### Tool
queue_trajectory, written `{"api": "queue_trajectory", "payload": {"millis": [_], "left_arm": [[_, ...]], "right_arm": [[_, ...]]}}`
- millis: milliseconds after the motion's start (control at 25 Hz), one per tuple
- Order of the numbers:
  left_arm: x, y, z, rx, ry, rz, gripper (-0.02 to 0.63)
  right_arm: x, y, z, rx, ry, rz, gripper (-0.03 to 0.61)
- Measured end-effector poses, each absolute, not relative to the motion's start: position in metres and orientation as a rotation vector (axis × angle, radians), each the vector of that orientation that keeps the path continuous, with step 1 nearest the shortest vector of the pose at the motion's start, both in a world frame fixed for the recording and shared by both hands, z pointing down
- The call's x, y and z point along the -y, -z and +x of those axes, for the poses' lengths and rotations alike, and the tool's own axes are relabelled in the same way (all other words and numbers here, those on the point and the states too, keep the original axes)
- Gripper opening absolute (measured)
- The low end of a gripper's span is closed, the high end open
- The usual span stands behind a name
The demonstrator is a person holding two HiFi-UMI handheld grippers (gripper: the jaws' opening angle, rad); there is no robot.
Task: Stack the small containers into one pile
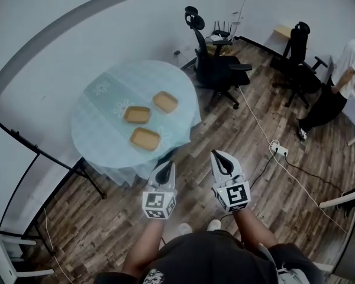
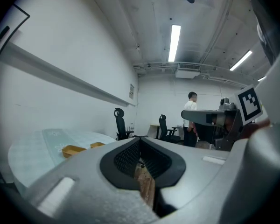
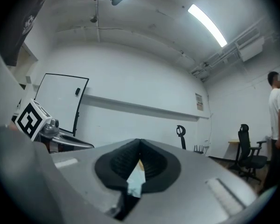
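Three shallow tan rectangular containers (image 1: 137, 115) are seen left of the frame's centre, lying apart and unstacked in a loose cluster on a round surface (image 1: 92, 129) covered with a pale blue cloth. The left hand-held gripper (image 1: 164, 169) and the right hand-held gripper (image 1: 223, 158) are held side by side at lower centre, over the wooden floor (image 1: 272, 188) and well short of the containers. Both pairs of jaws are closed together with nothing held between them.

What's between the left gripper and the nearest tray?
Just bare tablecloth, in the head view. Nothing else lies between the left gripper and the nearest tray.
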State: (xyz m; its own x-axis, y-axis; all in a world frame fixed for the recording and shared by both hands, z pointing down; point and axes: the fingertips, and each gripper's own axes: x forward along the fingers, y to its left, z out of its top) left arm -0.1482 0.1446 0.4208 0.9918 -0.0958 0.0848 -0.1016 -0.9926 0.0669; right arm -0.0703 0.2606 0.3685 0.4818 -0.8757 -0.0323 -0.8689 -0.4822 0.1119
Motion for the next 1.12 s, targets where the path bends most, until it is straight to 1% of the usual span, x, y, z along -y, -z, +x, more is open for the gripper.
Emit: {"api": "queue_trajectory", "payload": {"millis": [200, 440, 760, 1120], "left_arm": [[-0.130, -0.432, -0.164, 0.132, -0.140, 3.071, 0.005], [-0.133, -0.425, -0.169, 0.086, -0.119, 3.109, 0.005], [-0.128, -0.423, -0.147, 0.090, -0.120, 3.113, 0.005], [-0.117, -0.416, -0.094, 0.151, -0.105, 3.104, 0.005]], "right_arm": [[-0.246, -0.383, -0.090, 1.545, 0.087, 2.643, 0.002], [-0.241, -0.394, -0.101, 1.539, 0.038, 2.637, 0.002], [-0.234, -0.398, -0.071, 1.541, 0.018, 2.646, 0.002], [-0.220, -0.398, -0.014, 1.608, 0.007, 2.613, 0.002]]}}
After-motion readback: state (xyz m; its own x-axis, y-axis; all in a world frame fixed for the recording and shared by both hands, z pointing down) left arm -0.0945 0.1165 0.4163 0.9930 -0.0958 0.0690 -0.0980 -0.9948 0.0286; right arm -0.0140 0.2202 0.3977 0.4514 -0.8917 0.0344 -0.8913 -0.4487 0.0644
